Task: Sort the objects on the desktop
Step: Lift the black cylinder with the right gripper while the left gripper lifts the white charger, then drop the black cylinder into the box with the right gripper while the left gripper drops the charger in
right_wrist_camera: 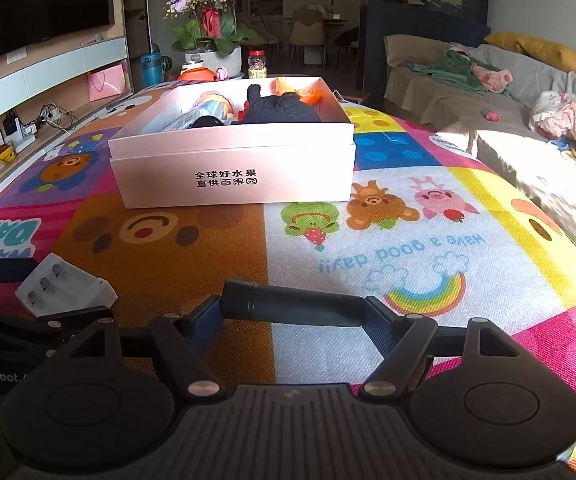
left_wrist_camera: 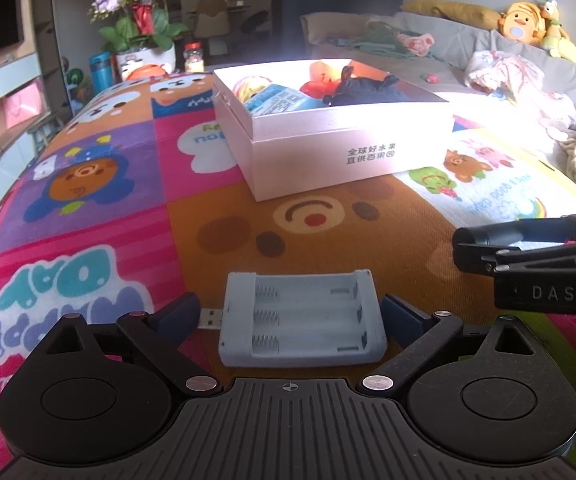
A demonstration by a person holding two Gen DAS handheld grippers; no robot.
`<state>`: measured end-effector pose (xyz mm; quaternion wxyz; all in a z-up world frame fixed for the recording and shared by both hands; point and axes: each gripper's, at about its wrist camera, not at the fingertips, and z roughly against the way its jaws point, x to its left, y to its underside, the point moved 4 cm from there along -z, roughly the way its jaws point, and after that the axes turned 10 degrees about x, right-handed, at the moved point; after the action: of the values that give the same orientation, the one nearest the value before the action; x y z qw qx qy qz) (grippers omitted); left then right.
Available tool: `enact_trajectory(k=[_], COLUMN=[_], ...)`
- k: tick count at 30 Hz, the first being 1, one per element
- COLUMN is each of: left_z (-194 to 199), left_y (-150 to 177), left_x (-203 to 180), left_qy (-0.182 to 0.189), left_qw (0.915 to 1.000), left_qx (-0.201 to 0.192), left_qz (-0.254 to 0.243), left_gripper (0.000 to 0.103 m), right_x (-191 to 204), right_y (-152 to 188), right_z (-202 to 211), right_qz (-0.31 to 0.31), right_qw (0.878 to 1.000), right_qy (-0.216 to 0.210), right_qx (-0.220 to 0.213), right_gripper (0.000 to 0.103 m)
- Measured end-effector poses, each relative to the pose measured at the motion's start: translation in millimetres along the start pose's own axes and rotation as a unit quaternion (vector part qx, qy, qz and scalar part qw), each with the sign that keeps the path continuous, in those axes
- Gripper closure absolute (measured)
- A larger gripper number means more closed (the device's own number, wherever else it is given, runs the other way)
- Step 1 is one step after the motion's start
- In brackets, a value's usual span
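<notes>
Left claw (left_wrist_camera: 292,312): spread wide around the battery charger (left_wrist_camera: 302,318); pads are seen just beside its ends, contact cannot be told.
Battery charger: laid flat on the desk (left_wrist_camera: 87,240), at 6 o'clock of the box (left_wrist_camera: 336,136).
Right claw (right_wrist_camera: 294,314): closed on the ends of a black cylinder (right_wrist_camera: 294,304), held crosswise.
Box: open, filled with toys, at 12 o'clock.

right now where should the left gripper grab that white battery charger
Across its two long flat side walls. The battery charger lies flat, slots up, already between the left gripper fingers, so close from the sides. Avoid the USB plug sticking out at its left.
</notes>
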<state>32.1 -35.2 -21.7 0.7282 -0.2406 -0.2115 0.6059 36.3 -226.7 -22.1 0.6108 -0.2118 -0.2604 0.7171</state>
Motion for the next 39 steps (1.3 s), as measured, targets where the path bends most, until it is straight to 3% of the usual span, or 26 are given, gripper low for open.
enact_trajectory(k=[7, 10, 14, 17, 21, 24, 28, 31, 35, 39], left_z=[8.9, 32.5, 67.7, 73.3, 55.8, 34.7, 25.8, 21.2, 15.5, 22.0], left_y=[3.0, -9.3, -61.0, -101.4, -158.7, -182.6, -158.0, -115.9, -71.7, -56.8], left_x=[-8.3, -10.9, -13.7, -20.2, -31.5, -29.2, -1.0, 16.1, 29.4, 41.2], left_qy=[0.0, 0.018, 0.009, -0.004, -0.007, -0.009, 0.012, -0.015, -0.017, -0.007], left_qw=[0.9996, 0.9982, 0.9893, 0.9812, 0.9748, 0.9776, 0.9849, 0.9883, 0.9944, 0.9949], left_qx=[-0.007, -0.041, -0.133, -0.179, -0.209, -0.198, -0.172, -0.151, -0.104, -0.101], left_qz=[-0.027, -0.041, -0.058, -0.073, -0.079, -0.069, -0.018, -0.019, -0.012, 0.01], left_gripper=[0.009, 0.009, 0.009, 0.009, 0.008, 0.006, 0.002, 0.002, 0.002, 0.001], right_x=[-3.1, -8.6, -22.1, -30.1, -31.3, -29.5, -32.5, -33.7, -22.9, -2.6], right_y=[0.0, -5.5, -33.9, -51.4, -61.6, -62.9, -62.1, -75.8, -110.2, -162.8], right_z=[4.6, 29.4, 93.4, 129.7, 136.7, 124.3, 109.3, 95.7, 76.2, 40.8], right_qz=[-0.002, 0.013, 0.03, 0.033, 0.045, 0.048, 0.047, 0.035, 0.037, 0.033], right_qw=[1.0, 0.999, 0.991, 0.981, 0.978, 0.982, 0.985, 0.988, 0.988, 0.989], right_qy=[-0.016, -0.026, -0.029, -0.023, -0.01, -0.007, -0.004, -0.013, -0.049, -0.078], right_qx=[-0.008, -0.035, -0.13, -0.189, -0.205, -0.184, -0.165, -0.147, -0.141, -0.118], right_gripper=[0.028, 0.028, 0.028, 0.028, 0.028, 0.028, 0.028, 0.028, 0.028, 0.028])
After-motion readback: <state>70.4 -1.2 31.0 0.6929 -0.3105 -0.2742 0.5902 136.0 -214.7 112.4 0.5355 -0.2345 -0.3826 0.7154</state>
